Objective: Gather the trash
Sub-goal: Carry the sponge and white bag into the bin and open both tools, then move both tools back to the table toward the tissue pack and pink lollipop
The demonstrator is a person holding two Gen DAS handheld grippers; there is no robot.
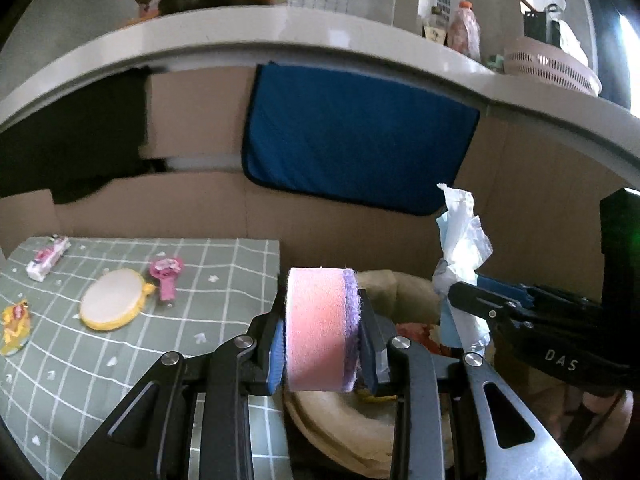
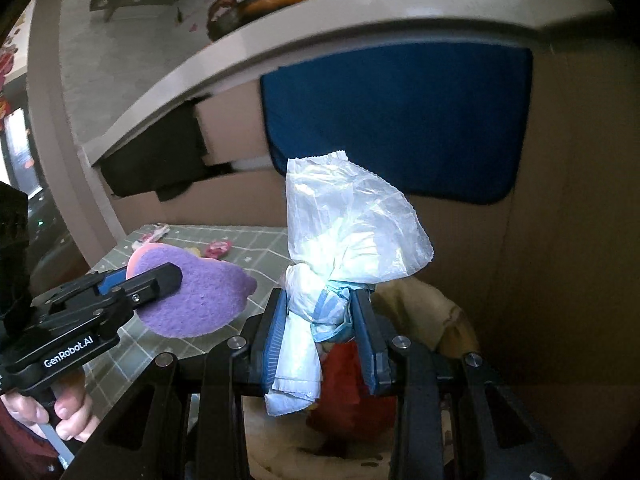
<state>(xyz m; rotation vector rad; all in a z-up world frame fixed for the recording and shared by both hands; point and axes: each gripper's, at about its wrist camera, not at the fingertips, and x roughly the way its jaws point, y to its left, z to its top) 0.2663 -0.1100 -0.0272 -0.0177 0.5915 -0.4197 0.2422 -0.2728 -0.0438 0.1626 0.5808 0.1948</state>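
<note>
The pink-and-purple scouring sponge (image 1: 320, 328) stands on edge, pinched between the pads of the left gripper (image 1: 325, 338) at the edge of the grey checked mat (image 1: 120, 344). Just to its right, the right gripper (image 2: 323, 336) is clamped on a crumpled clear plastic bag (image 2: 348, 224) with blue-white wrapping. Both hang above a tan round bin (image 1: 400, 292), which seems to hold reddish waste. A yellow-rimmed hand mirror (image 1: 114, 300) lies on the mat. A blue cloth (image 1: 360, 136) hangs behind.

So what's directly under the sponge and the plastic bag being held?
A beige-lined bin sits below the sponge and the plastic bag; something red lies inside. The grippers cover the rest of its contents.
</note>
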